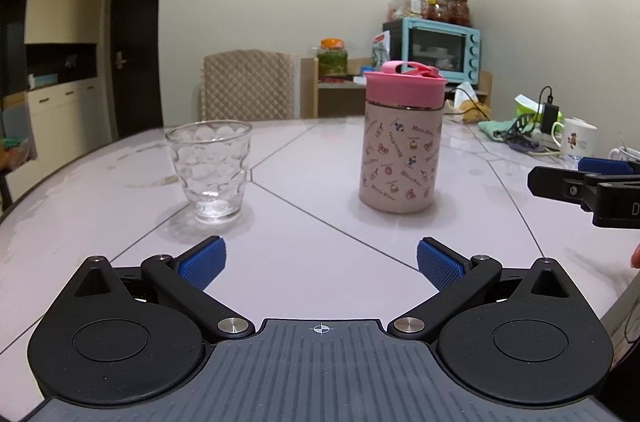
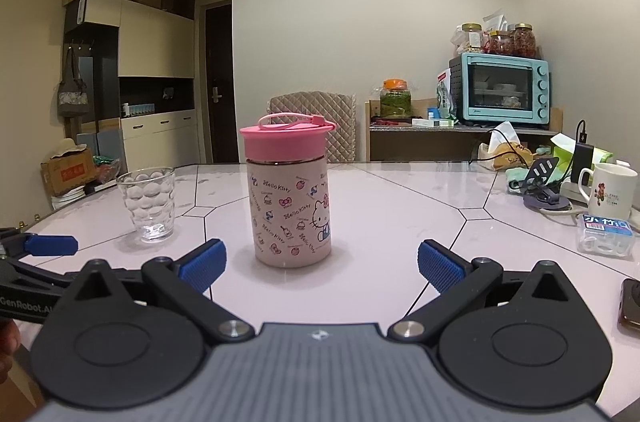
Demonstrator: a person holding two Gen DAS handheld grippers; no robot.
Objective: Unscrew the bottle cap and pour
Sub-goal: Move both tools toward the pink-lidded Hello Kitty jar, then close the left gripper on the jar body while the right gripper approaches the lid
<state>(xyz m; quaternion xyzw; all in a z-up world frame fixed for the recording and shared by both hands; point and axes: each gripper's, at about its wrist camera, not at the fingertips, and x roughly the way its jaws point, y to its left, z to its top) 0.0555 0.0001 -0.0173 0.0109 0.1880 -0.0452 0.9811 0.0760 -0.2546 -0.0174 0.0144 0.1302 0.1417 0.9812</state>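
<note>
Both grippers hang above the pale tiled table (image 2: 400,206) with nothing in them: the left gripper (image 1: 322,262) has its blue-padded fingers spread wide, and the right gripper (image 2: 322,264) is spread just as wide; the black arm of the left one, seen from the right wrist, carries white lettering that reads "GenRobot.AI" (cut off at the picture's edge). Taking the bottle (image 2: 291,196) as the landmark: it stands upright on the table, long axis vertical, its pink cap (image 2: 285,138) on top with the carry loop lying over it; its cream body is printed with "Hello Kitty" many times over, the cat's face turned toward the right wrist camera. A dimpled glass (image 2: 148,204), mouth up, stands to the bottle's left, apart from it; a white mug (image 2: 610,190) with a small picture sits well off to its right; a turquoise toaster oven (image 2: 502,88) stands behind and right of it.
</note>
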